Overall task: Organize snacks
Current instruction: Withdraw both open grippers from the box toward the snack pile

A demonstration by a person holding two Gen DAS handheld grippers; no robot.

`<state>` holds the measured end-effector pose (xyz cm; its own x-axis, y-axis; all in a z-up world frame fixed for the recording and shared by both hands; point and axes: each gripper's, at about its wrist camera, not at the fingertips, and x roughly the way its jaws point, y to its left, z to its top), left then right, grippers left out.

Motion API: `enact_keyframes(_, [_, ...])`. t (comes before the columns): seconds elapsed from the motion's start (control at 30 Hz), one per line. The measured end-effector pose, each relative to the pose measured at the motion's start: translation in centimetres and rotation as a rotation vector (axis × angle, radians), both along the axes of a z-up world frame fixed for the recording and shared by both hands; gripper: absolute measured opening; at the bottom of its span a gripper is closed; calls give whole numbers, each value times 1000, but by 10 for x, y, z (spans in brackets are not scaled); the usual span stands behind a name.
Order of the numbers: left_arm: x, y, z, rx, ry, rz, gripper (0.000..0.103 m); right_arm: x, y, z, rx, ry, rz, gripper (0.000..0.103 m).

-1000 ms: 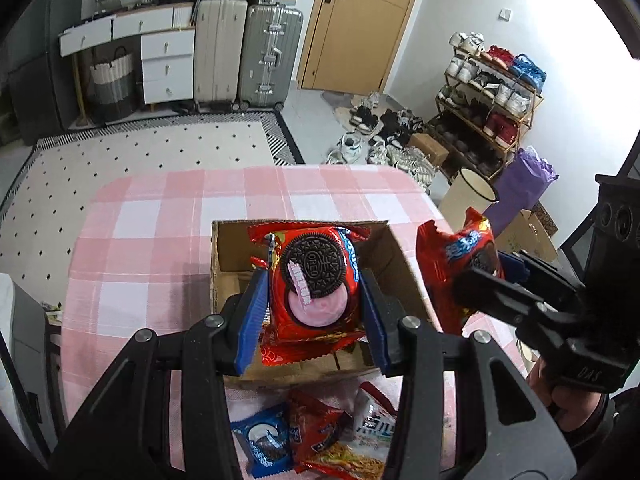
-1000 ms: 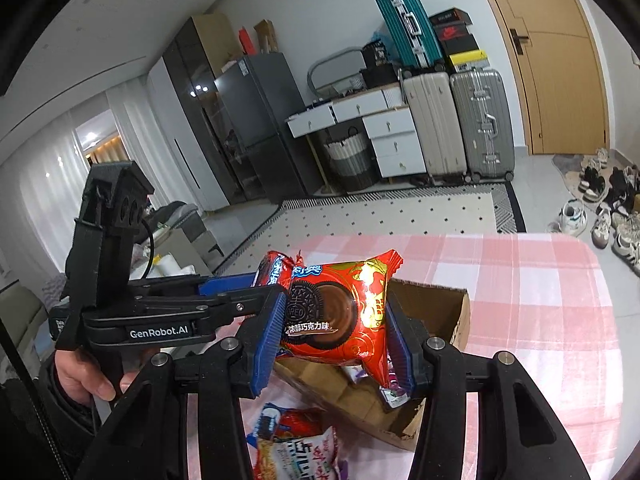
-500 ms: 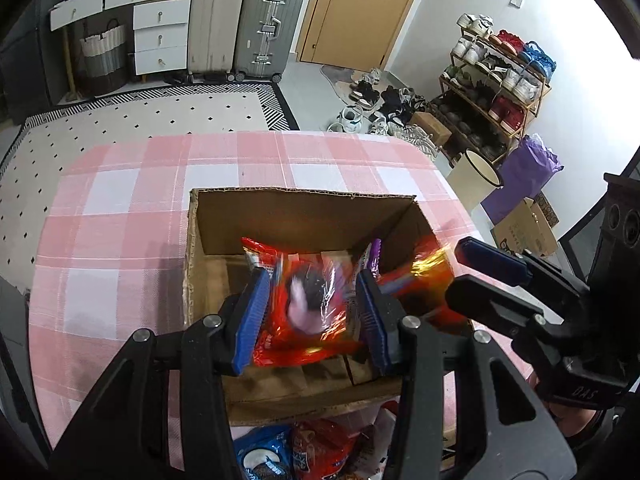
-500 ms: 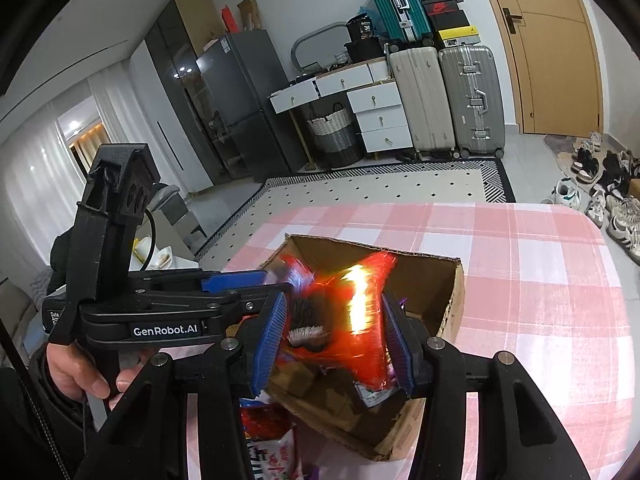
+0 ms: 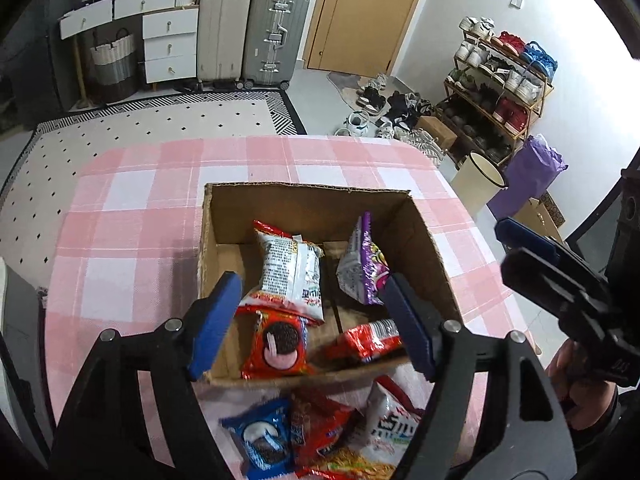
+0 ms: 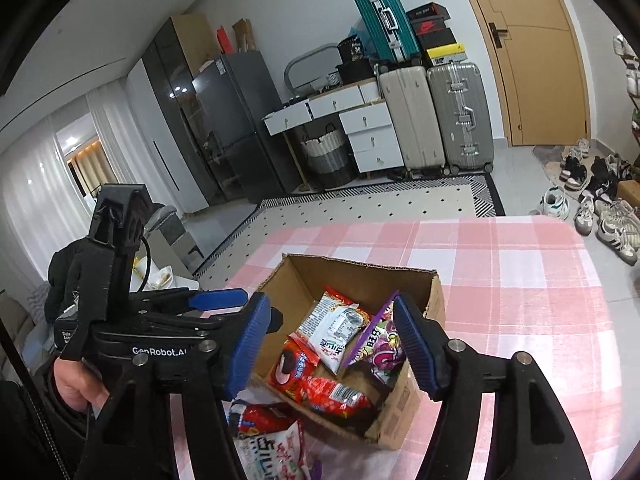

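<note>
An open cardboard box (image 5: 308, 200) (image 6: 434, 298) stands on the pink checked table. Inside lie a red Oreo pack (image 5: 278, 346) (image 6: 286, 368), a second red pack (image 5: 370, 344) (image 6: 334, 394), a white noodle pack (image 5: 286, 270) (image 6: 336, 330) and a purple pack (image 5: 366, 268) (image 6: 382, 350). My left gripper (image 5: 310, 322) is open and empty above the box's near side. My right gripper (image 6: 332, 346) is open and empty above the box; it also shows at the right of the left wrist view (image 5: 532, 248). Loose snacks lie before the box: a blue Oreo pack (image 5: 260, 440), red packs (image 5: 320, 424) and a white pack (image 5: 394, 420) (image 6: 272, 452).
The table (image 5: 132, 216) has bare cloth left of and behind the box. On the floor beyond stand suitcases (image 5: 252, 32), drawers (image 5: 168, 44), a shoe rack (image 5: 500, 84) and a bin (image 5: 478, 178).
Both grippers lowered their red packs into the box, opened and let them go. The two packs now lie in the box; both grippers have drawn back slightly.
</note>
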<state>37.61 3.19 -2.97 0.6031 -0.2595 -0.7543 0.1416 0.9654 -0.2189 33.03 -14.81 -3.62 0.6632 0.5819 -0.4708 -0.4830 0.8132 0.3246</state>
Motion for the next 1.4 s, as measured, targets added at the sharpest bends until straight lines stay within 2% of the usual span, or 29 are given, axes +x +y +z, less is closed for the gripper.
enact_keyframes(0.27, [-47, -4, 24, 25, -43, 8, 79, -49, -8, 18, 6, -58, 9, 85])
enact_keyframes(0.67, [-132, -12, 44, 53, -110, 4, 83, -119, -18, 18, 21, -94, -5, 92])
enact_keyframes(0.77, [-151, -10, 45, 86, -117, 54, 84, -135, -21, 14, 18, -98, -15, 94])
enact_keyframes(0.97, [-183, 1, 49, 66, -144, 99, 90, -168, -25, 10, 2, -116, -23, 99])
enact_keyframes(1.0, [-189, 2, 49, 62, -150, 103, 91, -173, -25, 9, -2, -118, -25, 99])
enact_keyframes(1.07, [-200, 3, 49, 53, -160, 106, 102, -183, -26, 7, -9, -113, -26, 99])
enact_keyframes(1.17, [-216, 4, 46, 78, -175, 147, 102, -194, -27, 1, -21, -108, -33, 100])
enact_keyframes(1.4, [-250, 7, 18, 23, -148, 154, 102, -215, -30, -25, -56, -47, -47, 101])
